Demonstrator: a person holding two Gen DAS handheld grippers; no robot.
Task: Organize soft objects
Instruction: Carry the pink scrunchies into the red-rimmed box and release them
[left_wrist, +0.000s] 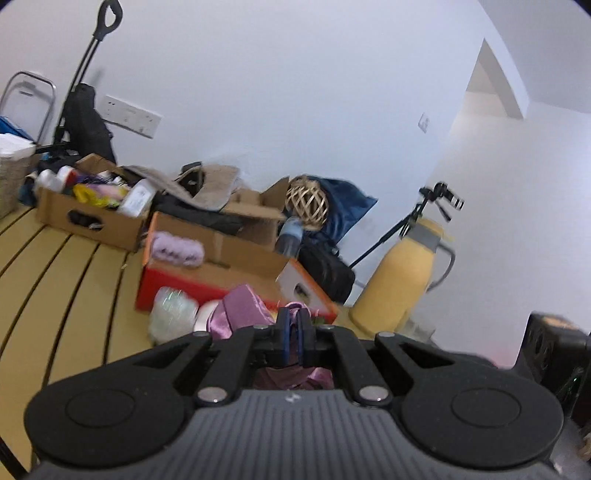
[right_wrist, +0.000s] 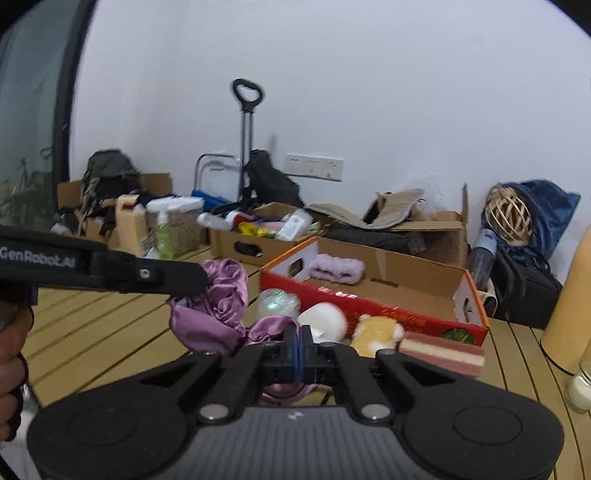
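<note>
Both grippers hold one purple satin cloth (right_wrist: 218, 306) above the slatted wooden table. My left gripper (left_wrist: 294, 325) is shut on the cloth (left_wrist: 243, 310); it also shows in the right wrist view (right_wrist: 199, 286), reaching in from the left and pinching the cloth's upper part. My right gripper (right_wrist: 298, 341) is shut on the cloth's lower end. An open red-sided cardboard box (right_wrist: 369, 306) stands just beyond, with a fuzzy lilac item (right_wrist: 336, 269) inside. In front of the box lie a white round object (right_wrist: 325, 319), an orange plush toy (right_wrist: 376, 332) and a pink layered sponge (right_wrist: 443, 354).
A clear iridescent object (right_wrist: 277, 302) sits by the box. More cardboard boxes (left_wrist: 88, 214) full of items line the wall. A yellow thermos jug (left_wrist: 399, 277) stands at the right, with a black bag (right_wrist: 524, 291), a wicker ball (right_wrist: 508, 214) and a glass jar (right_wrist: 581, 384) nearby.
</note>
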